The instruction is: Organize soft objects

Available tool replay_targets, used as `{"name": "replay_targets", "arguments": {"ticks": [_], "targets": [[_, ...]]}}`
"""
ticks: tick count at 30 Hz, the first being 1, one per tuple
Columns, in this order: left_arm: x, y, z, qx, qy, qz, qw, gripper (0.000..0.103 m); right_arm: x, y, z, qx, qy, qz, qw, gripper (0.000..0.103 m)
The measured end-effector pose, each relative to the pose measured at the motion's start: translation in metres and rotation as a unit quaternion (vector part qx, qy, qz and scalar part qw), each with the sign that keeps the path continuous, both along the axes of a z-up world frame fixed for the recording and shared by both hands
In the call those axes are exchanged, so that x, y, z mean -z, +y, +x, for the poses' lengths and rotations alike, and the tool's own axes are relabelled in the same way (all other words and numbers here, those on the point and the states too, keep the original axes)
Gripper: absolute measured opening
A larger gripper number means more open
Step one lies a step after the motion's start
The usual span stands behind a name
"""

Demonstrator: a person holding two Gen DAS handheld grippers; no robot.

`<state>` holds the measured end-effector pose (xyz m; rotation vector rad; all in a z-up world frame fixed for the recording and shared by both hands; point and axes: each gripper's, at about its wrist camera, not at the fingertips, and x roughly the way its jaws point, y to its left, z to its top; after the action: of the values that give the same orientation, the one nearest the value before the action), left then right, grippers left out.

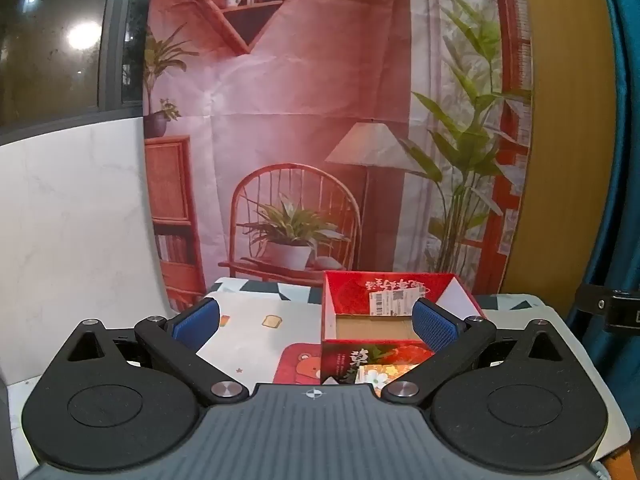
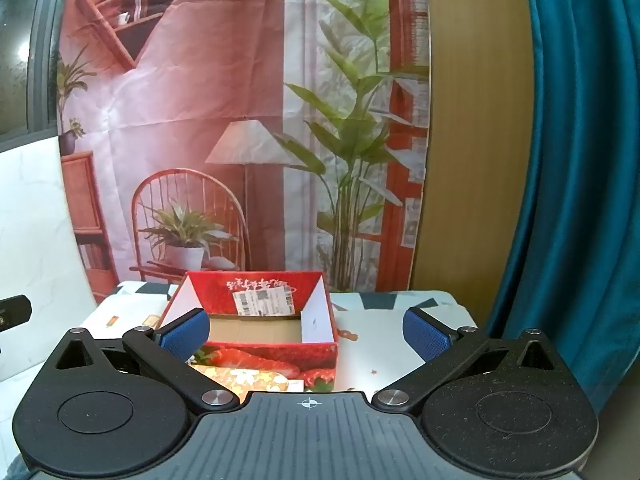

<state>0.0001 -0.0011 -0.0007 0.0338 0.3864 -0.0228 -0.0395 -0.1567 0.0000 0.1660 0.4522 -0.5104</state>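
An open red cardboard box [image 1: 384,300] with a strawberry print and a white shipping label stands on the patterned tablecloth; its brown floor looks bare. My left gripper [image 1: 316,326] is open, hovering short of the box with its right blue pad over the box's right wall. In the right wrist view the same red box [image 2: 256,312] sits ahead and left. My right gripper [image 2: 306,334] is open too, its left pad in front of the box's near left corner and nothing between the fingers. No soft object shows in either view.
A small table with a white patterned cloth [image 1: 256,320] carries a red bear-print mat [image 1: 300,364] beside the box. A printed room backdrop [image 2: 240,120] hangs behind. A teal curtain [image 2: 580,160] hangs at the right, a white marble panel [image 1: 72,220] at the left.
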Motion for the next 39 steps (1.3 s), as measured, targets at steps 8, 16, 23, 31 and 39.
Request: {"name": "replay_targets", "arguments": {"ticks": [8, 16, 23, 31, 39], "targets": [[0.0007, 0.0015, 0.0002, 0.001, 0.003, 0.003, 1.0, 0.103, 0.0013, 0.0003, 0.0, 0.0, 0.0, -0.004, 1.0, 0.103], [-0.0003, 0.0012, -0.0001, 0.0, 0.001, 0.003, 1.0, 0.103, 0.0044, 0.0039, 0.0034, 0.001, 0.0, -0.006, 1.0, 0.103], [0.0007, 0.0013, -0.0001, 0.0, 0.001, 0.002, 1.0, 0.103, 0.0003, 0.0029, 0.001, 0.001, 0.001, -0.006, 1.0, 0.103], [0.0011, 0.0008, 0.0001, 0.0, 0.002, 0.002, 1.0, 0.103, -0.0013, 0.0025, 0.0002, 0.001, 0.001, -0.007, 1.0, 0.103], [0.0019, 0.0007, 0.0008, 0.0, 0.002, 0.002, 1.0, 0.103, -0.0001, 0.0033, 0.001, 0.001, 0.001, -0.008, 1.0, 0.103]]}}
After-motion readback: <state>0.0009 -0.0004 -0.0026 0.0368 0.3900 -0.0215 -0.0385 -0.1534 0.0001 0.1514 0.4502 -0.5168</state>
